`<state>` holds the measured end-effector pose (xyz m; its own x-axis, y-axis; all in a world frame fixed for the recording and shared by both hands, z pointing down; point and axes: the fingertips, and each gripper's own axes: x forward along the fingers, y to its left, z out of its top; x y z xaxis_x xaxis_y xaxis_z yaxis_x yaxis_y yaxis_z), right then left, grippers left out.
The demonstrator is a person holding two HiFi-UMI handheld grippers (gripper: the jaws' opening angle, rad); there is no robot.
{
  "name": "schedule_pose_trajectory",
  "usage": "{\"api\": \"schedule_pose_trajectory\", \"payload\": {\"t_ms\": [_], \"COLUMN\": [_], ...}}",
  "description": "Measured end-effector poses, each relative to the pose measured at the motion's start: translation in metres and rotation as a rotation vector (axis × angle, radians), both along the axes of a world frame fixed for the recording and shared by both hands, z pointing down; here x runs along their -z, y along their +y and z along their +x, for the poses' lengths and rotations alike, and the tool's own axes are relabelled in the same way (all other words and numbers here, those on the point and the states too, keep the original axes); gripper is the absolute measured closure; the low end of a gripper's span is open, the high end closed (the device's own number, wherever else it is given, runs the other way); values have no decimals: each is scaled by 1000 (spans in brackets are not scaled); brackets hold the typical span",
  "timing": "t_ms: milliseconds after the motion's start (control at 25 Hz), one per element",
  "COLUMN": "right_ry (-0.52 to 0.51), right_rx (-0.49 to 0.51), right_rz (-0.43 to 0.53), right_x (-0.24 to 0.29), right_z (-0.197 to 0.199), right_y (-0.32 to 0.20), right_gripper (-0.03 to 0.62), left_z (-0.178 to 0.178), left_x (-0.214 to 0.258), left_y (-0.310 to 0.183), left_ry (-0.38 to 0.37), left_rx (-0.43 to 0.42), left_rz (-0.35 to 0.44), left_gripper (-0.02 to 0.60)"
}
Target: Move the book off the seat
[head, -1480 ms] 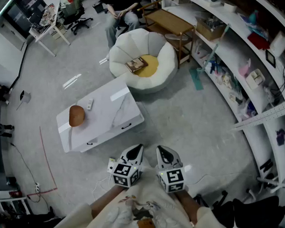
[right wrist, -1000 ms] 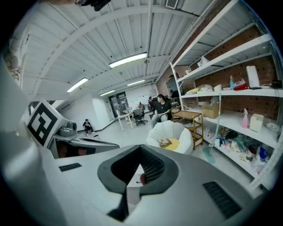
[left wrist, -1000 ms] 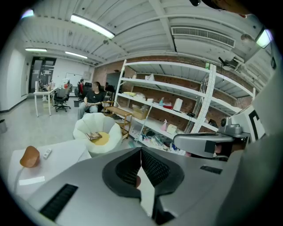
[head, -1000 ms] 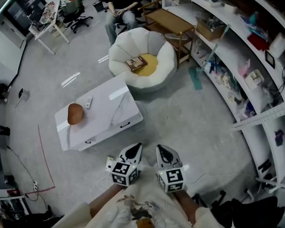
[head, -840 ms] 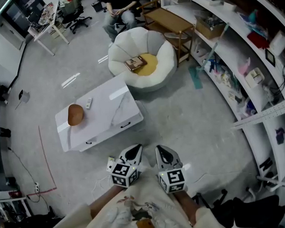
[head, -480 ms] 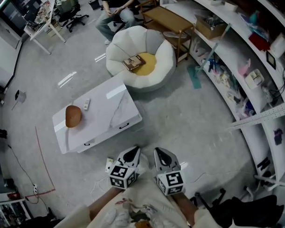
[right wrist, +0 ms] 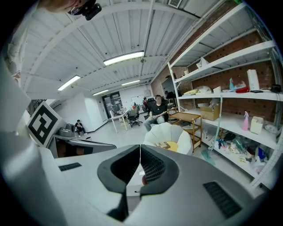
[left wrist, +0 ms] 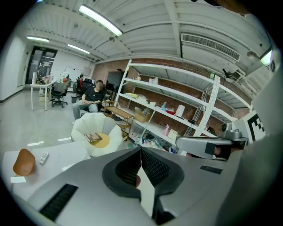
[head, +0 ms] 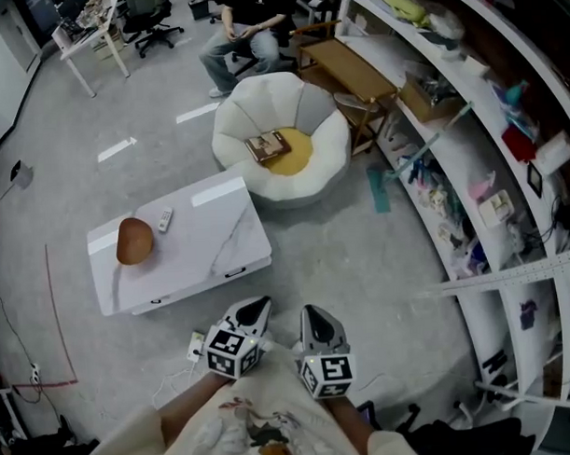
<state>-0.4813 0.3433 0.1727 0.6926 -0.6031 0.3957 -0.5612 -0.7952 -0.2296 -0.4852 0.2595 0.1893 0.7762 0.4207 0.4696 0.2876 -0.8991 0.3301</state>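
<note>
Both pairs of jaws are pressing together on nothing. The left gripper [left wrist: 140, 152] and the right gripper [right wrist: 140, 150] are each showing ribbed pads meeting in a thin line, with no object between them. The person is holding the two side by side close to the body, well apart from the white shell-shaped armchair [head: 235, 121], and both are pointing toward it.

The book [head: 269, 145] is lying flat on the armchair's yellow cushion [head: 299, 156], toward its left edge in the head view, untouched. A white low table [head: 220, 247] is standing just in front of the armchair, on the grippers' side, carrying a brown rounded object [head: 134, 241] and a remote [head: 164, 220]. A seated person [head: 245, 32] is sitting just behind the armchair.

Nothing of the task is looking done yet. Getting to the armchair, spreading a pair of jaws, gripping the book and carrying it off the seat are all waiting.
</note>
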Motion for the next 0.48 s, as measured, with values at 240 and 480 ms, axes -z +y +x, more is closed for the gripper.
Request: {"api": "schedule_pose_trajectory", "payload": {"t_ms": [240, 480], "right_ry": [-10, -48], "right_rx": [75, 116], "right_rz": [-45, -80], "right_x": [-1, -6], "right_z": [2, 7], "right_y": [-62, -95], "right_gripper": [586, 586], "left_z": [1, 3], "left_x": [-5, -10], "left_y": [-54, -96], "left_ry": [-44, -50], "left_rx": [46, 137], "left_rz": [-77, -126], "left_gripper": [569, 569]}}
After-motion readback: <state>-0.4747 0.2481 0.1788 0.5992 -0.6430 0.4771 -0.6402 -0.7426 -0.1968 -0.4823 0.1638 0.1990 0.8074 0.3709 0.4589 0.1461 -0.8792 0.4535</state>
